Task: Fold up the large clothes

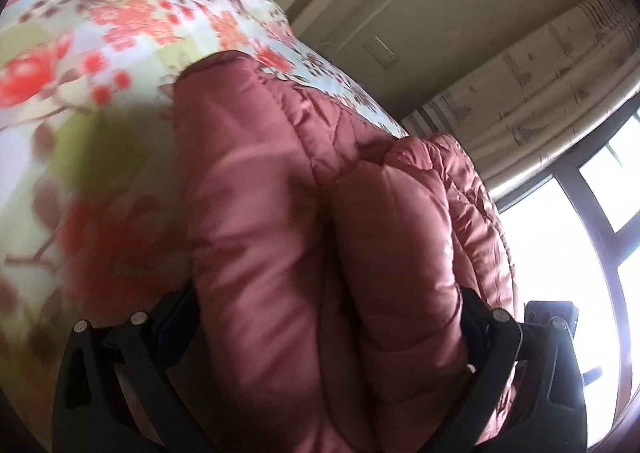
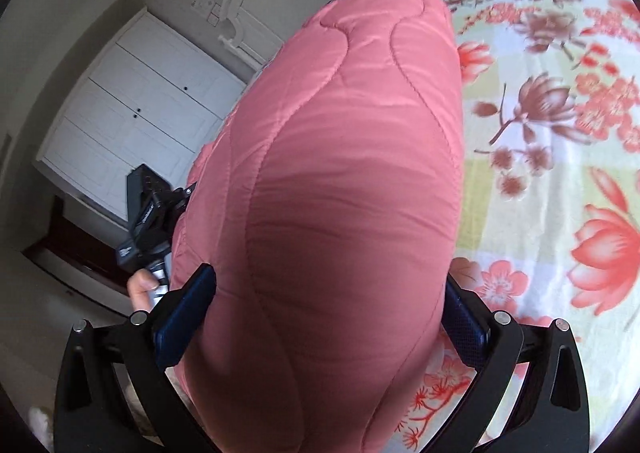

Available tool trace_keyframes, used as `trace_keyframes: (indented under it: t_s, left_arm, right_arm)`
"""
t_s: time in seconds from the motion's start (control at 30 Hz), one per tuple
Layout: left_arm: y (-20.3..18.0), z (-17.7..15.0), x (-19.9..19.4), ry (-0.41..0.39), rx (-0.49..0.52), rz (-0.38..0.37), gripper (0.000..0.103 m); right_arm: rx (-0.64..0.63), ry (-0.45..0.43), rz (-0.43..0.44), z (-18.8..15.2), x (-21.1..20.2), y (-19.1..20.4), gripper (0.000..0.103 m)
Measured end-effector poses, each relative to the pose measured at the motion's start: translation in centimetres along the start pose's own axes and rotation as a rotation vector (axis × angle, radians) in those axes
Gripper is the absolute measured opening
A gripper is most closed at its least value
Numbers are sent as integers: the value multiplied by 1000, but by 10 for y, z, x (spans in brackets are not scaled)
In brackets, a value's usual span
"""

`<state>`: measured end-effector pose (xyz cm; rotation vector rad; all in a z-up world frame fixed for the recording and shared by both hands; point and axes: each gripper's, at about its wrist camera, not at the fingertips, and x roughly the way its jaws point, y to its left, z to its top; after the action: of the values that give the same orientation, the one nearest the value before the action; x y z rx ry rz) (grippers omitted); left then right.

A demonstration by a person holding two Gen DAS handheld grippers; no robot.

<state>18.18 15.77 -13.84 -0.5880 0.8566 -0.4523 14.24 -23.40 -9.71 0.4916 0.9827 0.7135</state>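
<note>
I have the pink quilted jacket (image 1: 320, 233) gathered between both tools over the floral bedspread (image 1: 120, 33). My left gripper (image 1: 328, 317) is clamped on a thick doubled fold of it; the padding bulges up between the two black fingers (image 1: 496, 333) and hides the pads, so I read the hold from the fabric pinched there. My right gripper (image 2: 328, 305) is likewise closed on the jacket, its blue pads (image 2: 188, 305) pressed into either side of a puffed panel.

In both wrist views the long axis of the bundle runs straight away from the camera, along the fingers, with the far end rounded and pointing toward the head of the bed. In the left view that far end lies on the bedspread near the bed's edge.

From the right wrist I see the other tool's body (image 2: 148, 209) just beside the jacket on its left side, with a hand (image 2: 142, 285) on its handle. White cupboard doors (image 2: 132, 109) stand beyond that. The left view is blurred low on its left side, so I can't tell how the cloth lies there. A curtain (image 1: 540, 93) and a bright window (image 1: 580, 253) lie past the bed's edge; the bedspread is bare on the other side.
</note>
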Motion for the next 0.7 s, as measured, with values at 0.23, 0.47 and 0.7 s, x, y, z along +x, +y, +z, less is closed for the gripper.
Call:
trace_keyframes:
  t_s: [0.23,0.47,0.7]
  left_arm:
    - [-9,10,17,45,-16,-181,55]
    - [-84,47,48,25,38,-265,46]
    - [-174,85,139,103,94,-251,50]
  right_arm:
    - [-75,-78,-1,-9,-4,8,88]
    - [-195,-263,-143,-5,-46,23,76]
    - [-143,-413,-260,28,-123,-5,76]
